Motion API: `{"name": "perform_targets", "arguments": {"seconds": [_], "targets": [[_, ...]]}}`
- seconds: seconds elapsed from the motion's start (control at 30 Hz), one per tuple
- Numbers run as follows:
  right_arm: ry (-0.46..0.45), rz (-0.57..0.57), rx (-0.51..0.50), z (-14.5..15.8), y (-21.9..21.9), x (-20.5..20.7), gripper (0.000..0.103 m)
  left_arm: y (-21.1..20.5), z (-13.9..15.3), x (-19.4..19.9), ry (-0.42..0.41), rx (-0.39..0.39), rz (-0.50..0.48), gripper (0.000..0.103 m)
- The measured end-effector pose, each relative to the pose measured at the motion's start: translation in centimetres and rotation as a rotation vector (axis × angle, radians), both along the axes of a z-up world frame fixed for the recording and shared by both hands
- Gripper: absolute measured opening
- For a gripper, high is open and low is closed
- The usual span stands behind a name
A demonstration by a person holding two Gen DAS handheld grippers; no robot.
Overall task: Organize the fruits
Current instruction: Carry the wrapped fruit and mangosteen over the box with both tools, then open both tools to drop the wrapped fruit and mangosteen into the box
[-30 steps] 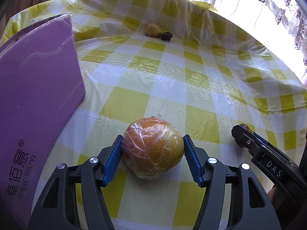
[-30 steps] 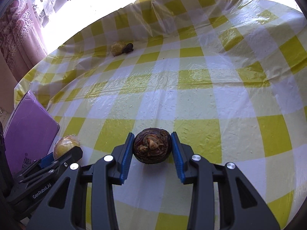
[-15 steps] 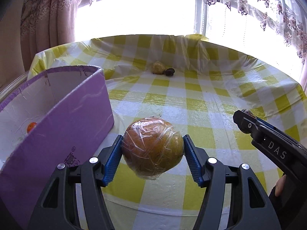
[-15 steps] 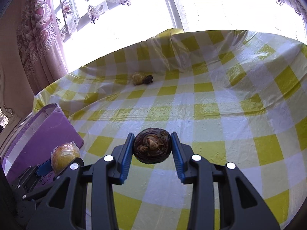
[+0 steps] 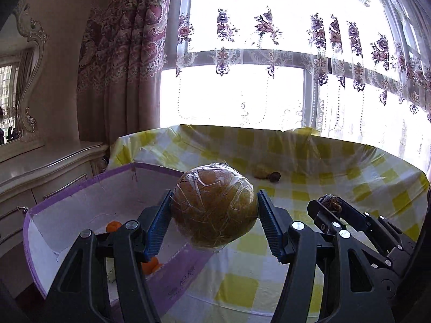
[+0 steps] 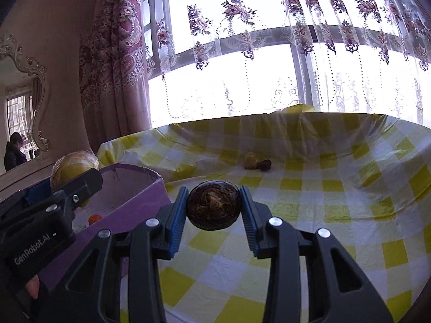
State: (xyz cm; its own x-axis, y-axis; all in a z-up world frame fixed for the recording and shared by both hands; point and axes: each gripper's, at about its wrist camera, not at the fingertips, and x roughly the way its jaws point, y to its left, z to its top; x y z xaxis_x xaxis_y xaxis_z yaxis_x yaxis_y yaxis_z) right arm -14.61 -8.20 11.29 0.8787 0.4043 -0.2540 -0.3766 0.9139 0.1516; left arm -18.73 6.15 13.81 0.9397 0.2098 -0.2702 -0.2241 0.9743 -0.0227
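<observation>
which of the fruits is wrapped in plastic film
The big orange-yellow round fruit held in the left gripper. It is covered in crinkled clear film; the dark brown fruit in the right gripper is bare.

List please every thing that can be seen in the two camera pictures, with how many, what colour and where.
wrapped round fruit: 1, orange-yellow under clear film, between the left claw's pads, above the box edge
dark fruit: 1, dark brown, between the right claw's pads, above the cloth
purple box: 1, purple outside, white inside, at the table's left side
small orange fruits: at least 2, orange, inside the box
far fruits: 2, one yellowish, one dark, touching, far on the cloth
tablecloth: 1, yellow-white checks
curtains: patterned, at the window
left claw: 1, black, blue pads
right claw: 1, black, blue pads
</observation>
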Motion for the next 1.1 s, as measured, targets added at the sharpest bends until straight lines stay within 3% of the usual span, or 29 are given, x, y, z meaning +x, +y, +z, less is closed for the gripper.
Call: {"name": "perform_targets", "arguments": {"seconds": [0.33, 0.53, 0.73, 0.9, 1.03, 1.1], "targets": [[-0.051, 0.152, -0.042, 2.6, 7.2, -1.1, 0.039, 6.3, 1.6, -2.9, -0.038, 0.052, 0.149, 0.06], [-0.035, 0.229, -0.106, 3.4, 12.1, -0.4, 0.039, 10.0, 1.4, -2.7, 0.041, 0.047, 0.179, 0.06], [0.122, 0.307, -0.252, 2.4, 18.0, 2.4, 0.039, 13.8, -1.1, 0.2, 0.301, -0.031, 0.173, 0.06], [0.264, 0.322, -0.414, 0.8, 21.9, 5.3, 0.039, 16.7, -2.9, 2.2, 0.484, -0.154, 0.142, 0.06], [0.373, 0.352, -0.561, -1.2, 23.9, 7.5, 0.039, 17.4, -3.8, 4.0, 0.634, -0.104, 0.194, 0.06], [0.381, 0.372, -0.639, -2.0, 24.8, 7.8, 0.039, 18.0, -4.6, 4.8, 0.722, -0.127, 0.198, 0.06]]}}
